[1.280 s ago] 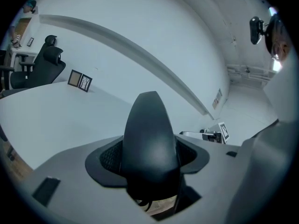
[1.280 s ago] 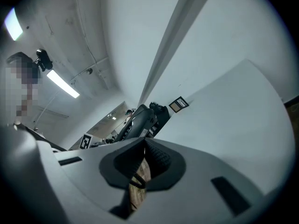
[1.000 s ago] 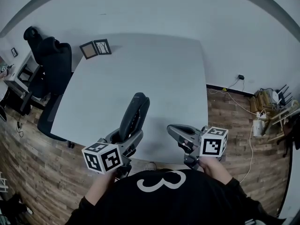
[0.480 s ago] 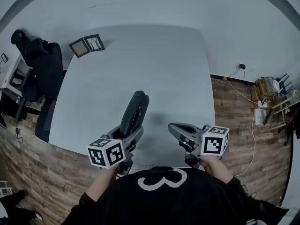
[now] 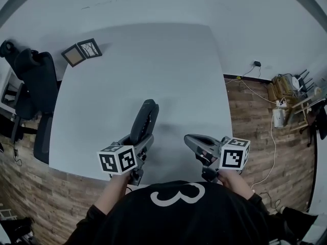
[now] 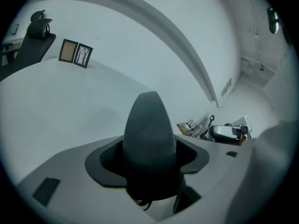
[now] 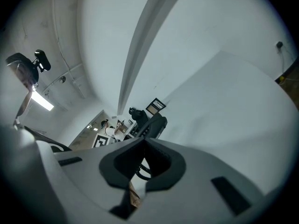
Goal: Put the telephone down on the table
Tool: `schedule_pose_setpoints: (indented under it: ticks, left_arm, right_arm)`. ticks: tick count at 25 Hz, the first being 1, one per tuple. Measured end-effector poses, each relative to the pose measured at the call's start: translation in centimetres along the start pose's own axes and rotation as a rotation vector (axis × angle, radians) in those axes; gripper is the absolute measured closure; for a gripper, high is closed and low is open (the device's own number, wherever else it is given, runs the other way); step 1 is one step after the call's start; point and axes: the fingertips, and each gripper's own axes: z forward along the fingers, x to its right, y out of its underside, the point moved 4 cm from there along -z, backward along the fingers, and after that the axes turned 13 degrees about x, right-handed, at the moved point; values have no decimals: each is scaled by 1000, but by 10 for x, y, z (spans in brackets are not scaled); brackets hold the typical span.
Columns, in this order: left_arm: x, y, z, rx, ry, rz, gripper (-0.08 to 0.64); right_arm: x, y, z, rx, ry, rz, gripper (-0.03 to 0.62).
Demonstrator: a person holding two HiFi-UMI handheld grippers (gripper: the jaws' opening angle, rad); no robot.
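A black telephone handset sticks out forward from my left gripper, which is shut on its near end over the near part of the white table. In the left gripper view the telephone fills the space between the jaws, its rounded far end pointing across the table. Whether it touches the tabletop I cannot tell. My right gripper hovers at the table's near edge, to the right of the telephone, shut and with nothing in it. From the right gripper view the telephone shows just beyond the closed jaws.
Two small picture frames stand at the table's far left corner. A black office chair sits left of the table. Cables and clutter lie on the wooden floor at the right, near the wall.
My left gripper has sunk toward the tabletop with the telephone still in it, and the handset now lies flatter. The right gripper has dropped a little and stays shut.
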Motion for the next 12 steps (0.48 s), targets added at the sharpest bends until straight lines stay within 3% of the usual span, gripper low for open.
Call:
schedule_pose_setpoints:
  ticks: [12]
  left_arm:
    - [-18,24,48,-108,-10,30,267]
  right_arm:
    - [20,-1,-22,47,88,29,583]
